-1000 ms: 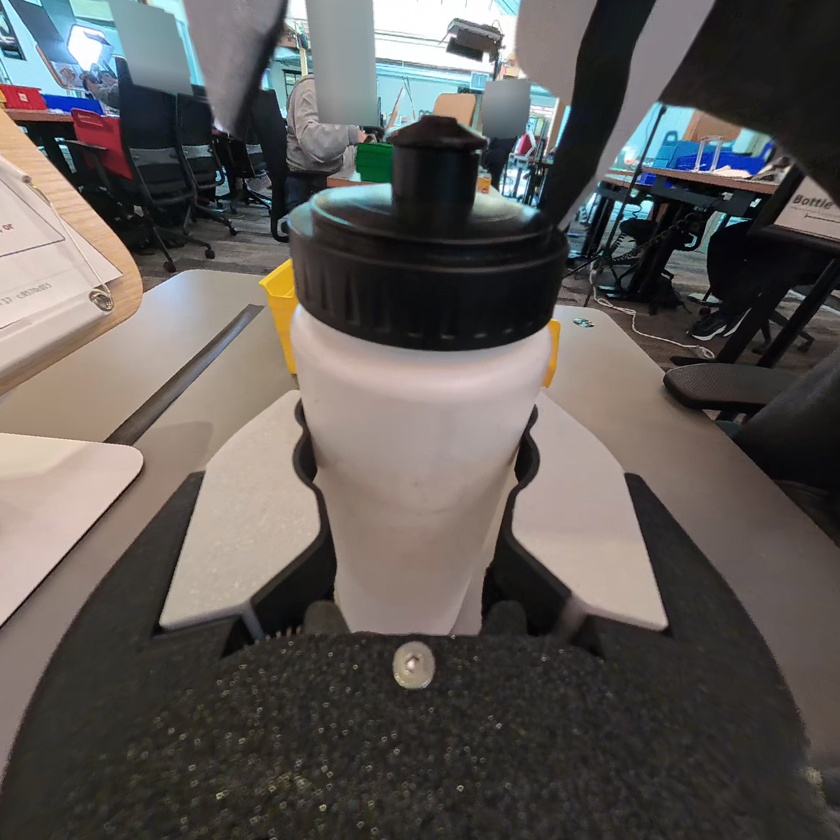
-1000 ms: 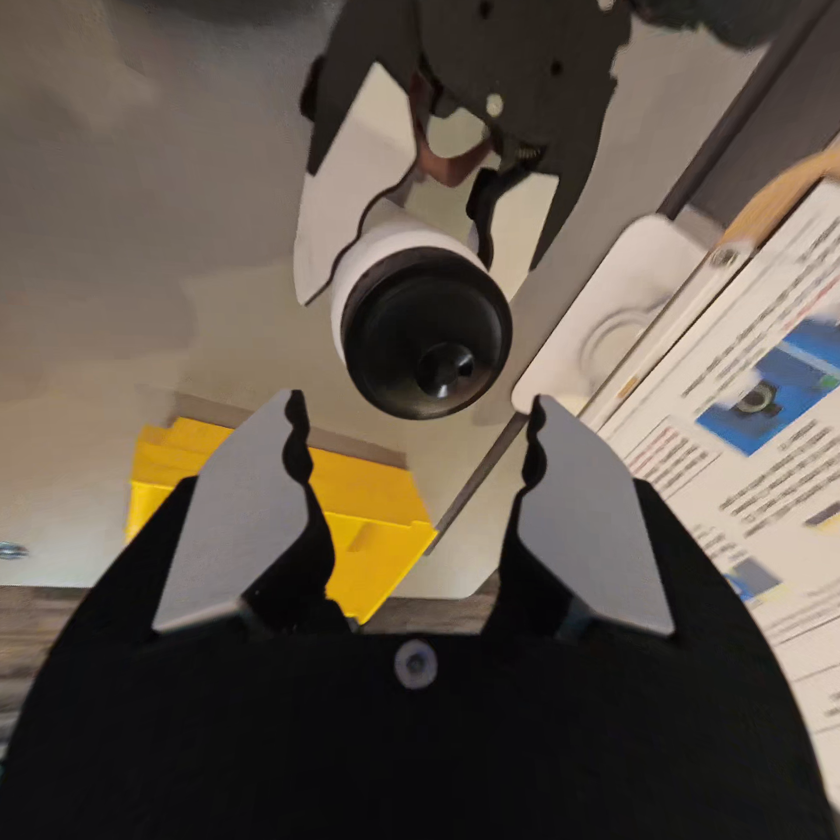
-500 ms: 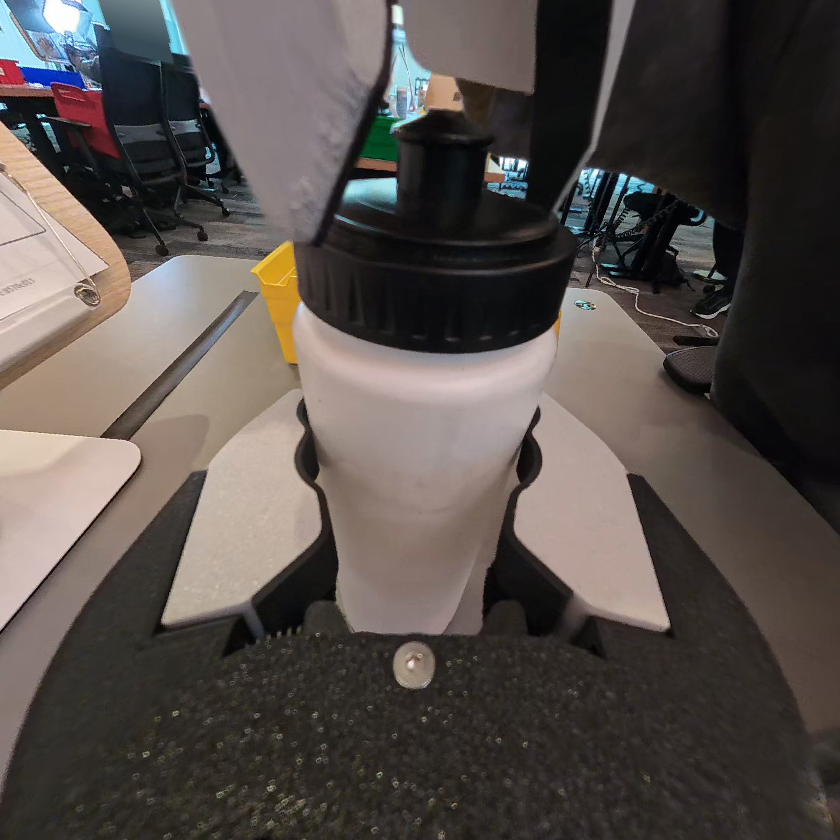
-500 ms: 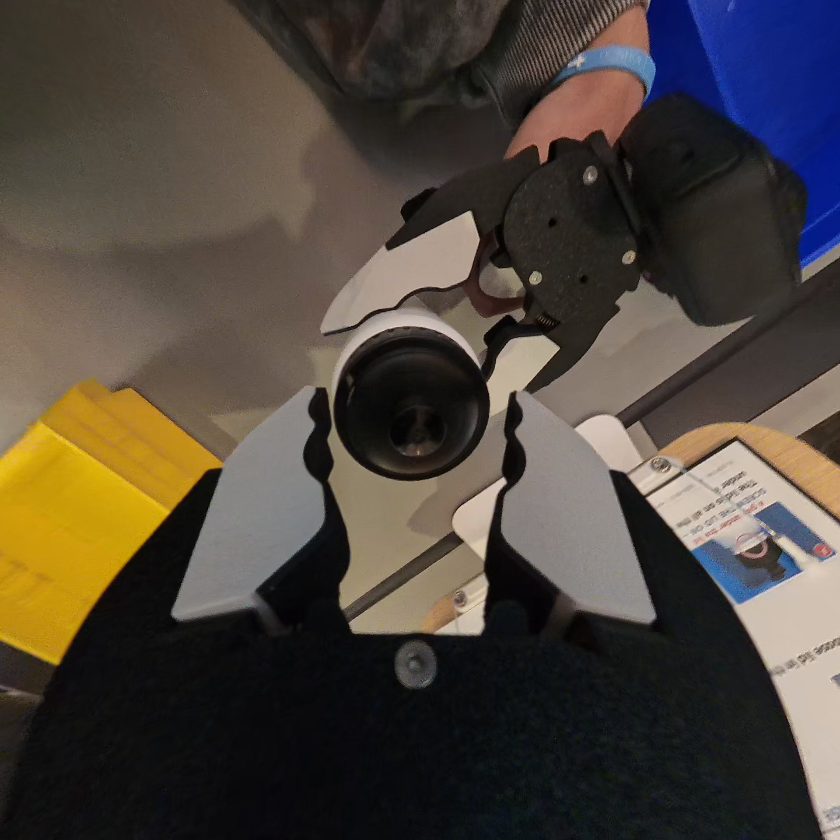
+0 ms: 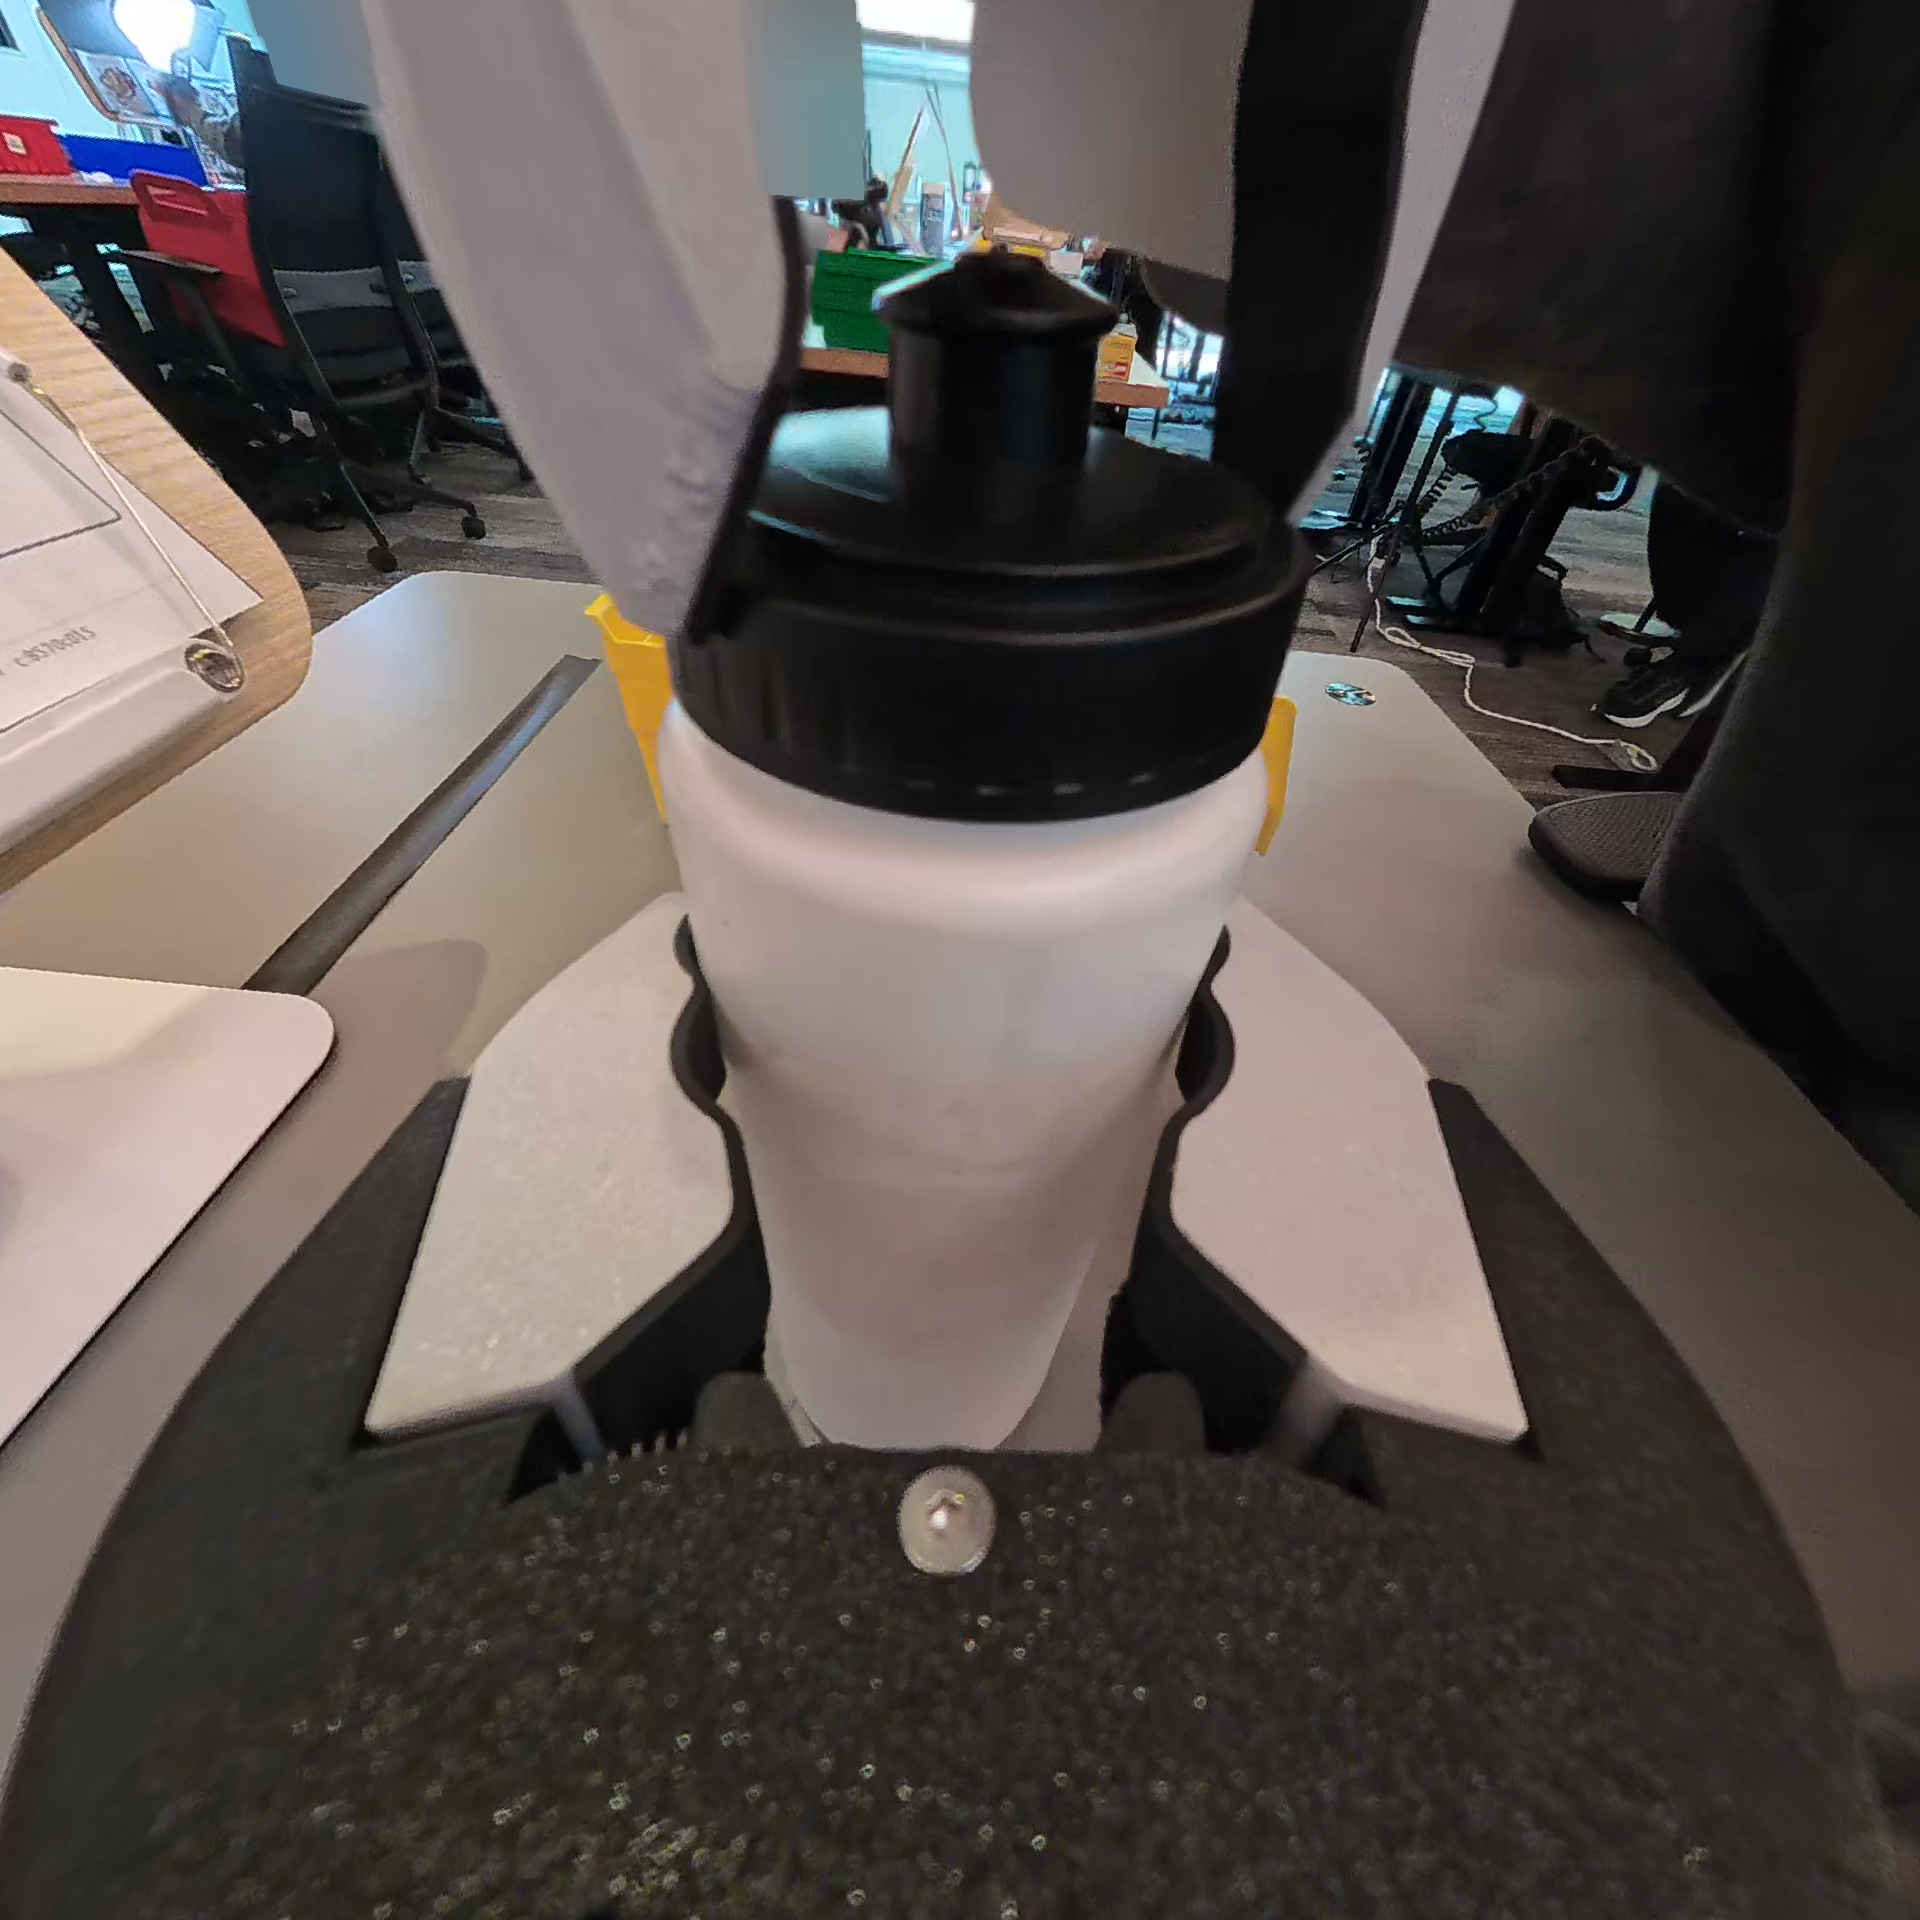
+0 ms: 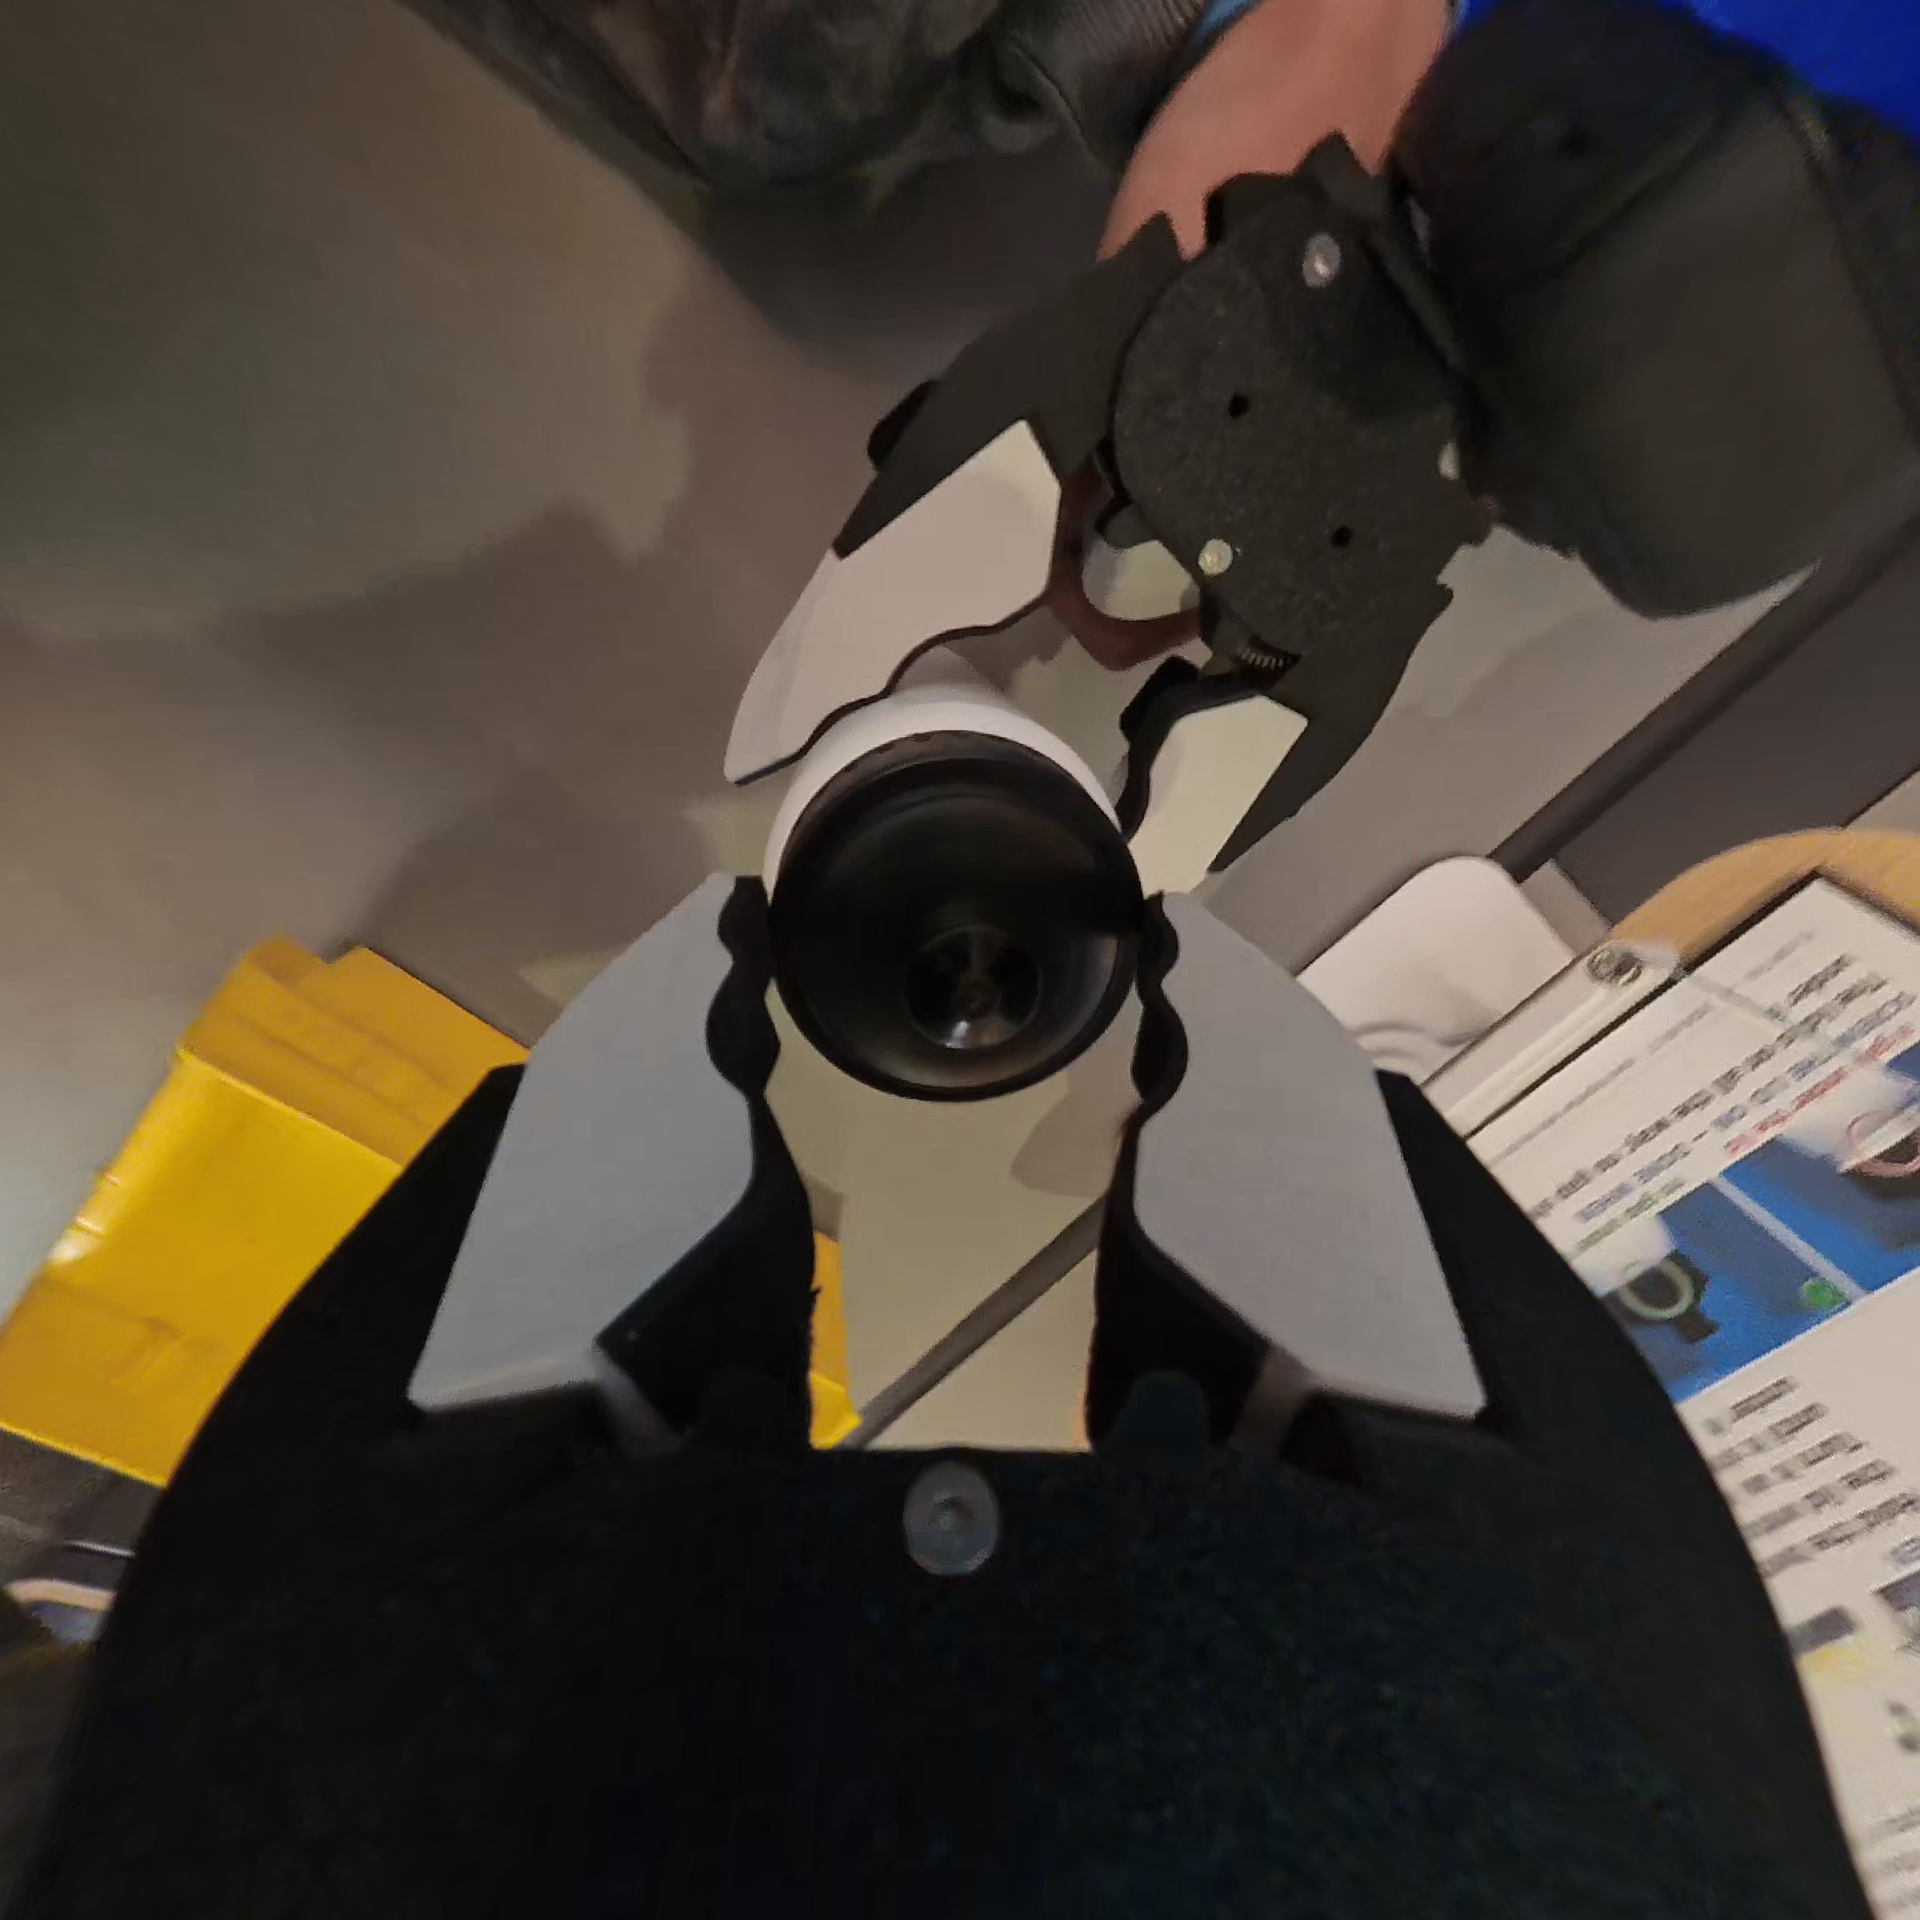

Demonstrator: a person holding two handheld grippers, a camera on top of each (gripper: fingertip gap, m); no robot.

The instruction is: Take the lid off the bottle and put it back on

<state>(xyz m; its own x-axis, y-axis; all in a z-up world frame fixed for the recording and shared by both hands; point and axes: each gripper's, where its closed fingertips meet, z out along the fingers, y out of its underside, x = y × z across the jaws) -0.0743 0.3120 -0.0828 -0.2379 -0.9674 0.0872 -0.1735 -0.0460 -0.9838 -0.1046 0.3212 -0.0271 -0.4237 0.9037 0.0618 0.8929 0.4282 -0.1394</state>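
around the lid (image 6: 951,935), right fingers (image 6: 644,1091) touch.

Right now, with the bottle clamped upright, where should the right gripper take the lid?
On the ribbed black skirt of the lid, from straight above, fingers either side. The skirt is wide, round and grooved for turning; the narrow spout would give poor torque. The left gripper holds the white bottle below, clear of the lid. The right gripper already straddles it.

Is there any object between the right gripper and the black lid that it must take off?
Nothing visible. The right gripper is already around the lid from above, one fingertip at each side of its rim.
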